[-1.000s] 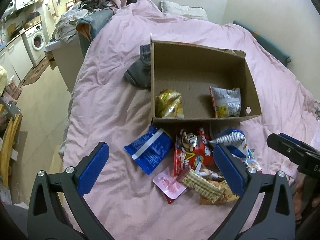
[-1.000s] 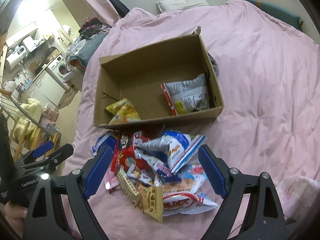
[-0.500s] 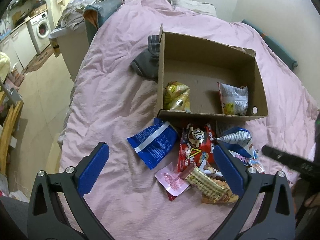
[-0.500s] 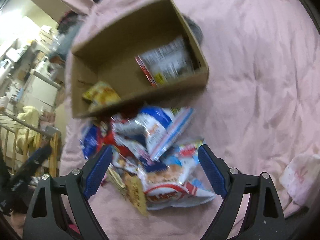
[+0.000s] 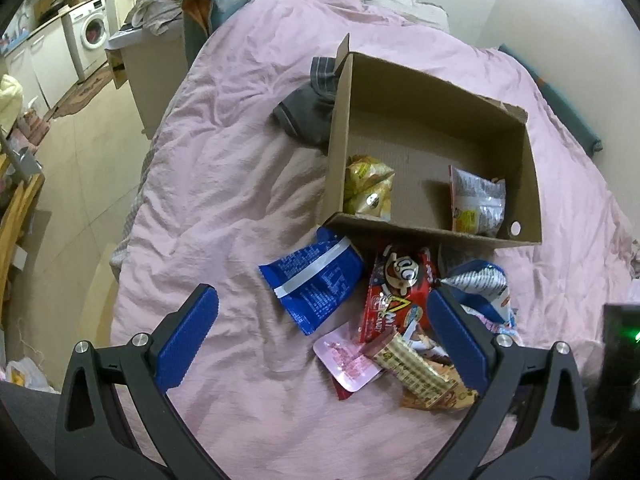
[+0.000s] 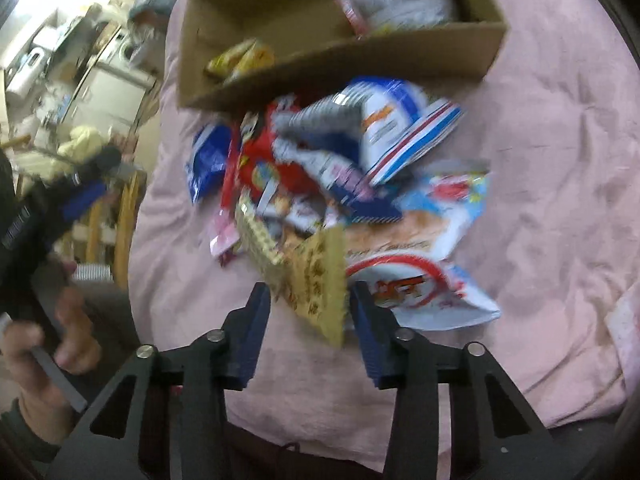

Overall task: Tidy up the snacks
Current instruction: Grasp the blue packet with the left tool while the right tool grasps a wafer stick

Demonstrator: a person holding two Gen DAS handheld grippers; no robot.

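On the pink bedspread [image 5: 224,184], just in front of the open cardboard box [image 5: 524,184], a loose heap of snack packets is spread. In the left wrist view a blue packet [image 5: 314,280] lies at the left of the heap, a red candy packet with a cartoon face [image 5: 394,292] beside it, a blue-and-white bag [image 5: 480,280] to the right, and a pink sachet [image 5: 346,362] and a long checked wafer bar [image 5: 416,372] nearest the camera. Inside the box a yellow packet [image 5: 366,190] rests in the near left corner and a grey-and-white packet [image 5: 476,200] leans near the right wall, the two well apart. A dark grey garment [image 5: 306,114] is bunched against the box's left outer wall. The left gripper [image 5: 324,344] is held above the bedspread with its blue fingers [image 5: 188,332] spread wide and nothing between them. In the blurred right wrist view, the right gripper [image 6: 310,322] is seen with its fingers [image 6: 256,332] partly drawn in on either side of a tan printed packet [image 6: 320,284] at the near edge of the heap; whether the pads touch it cannot be told. A white bag with a red ring [image 6: 420,292] lies just right of that packet. A washing machine [image 5: 90,40] stands at the far left of the room.
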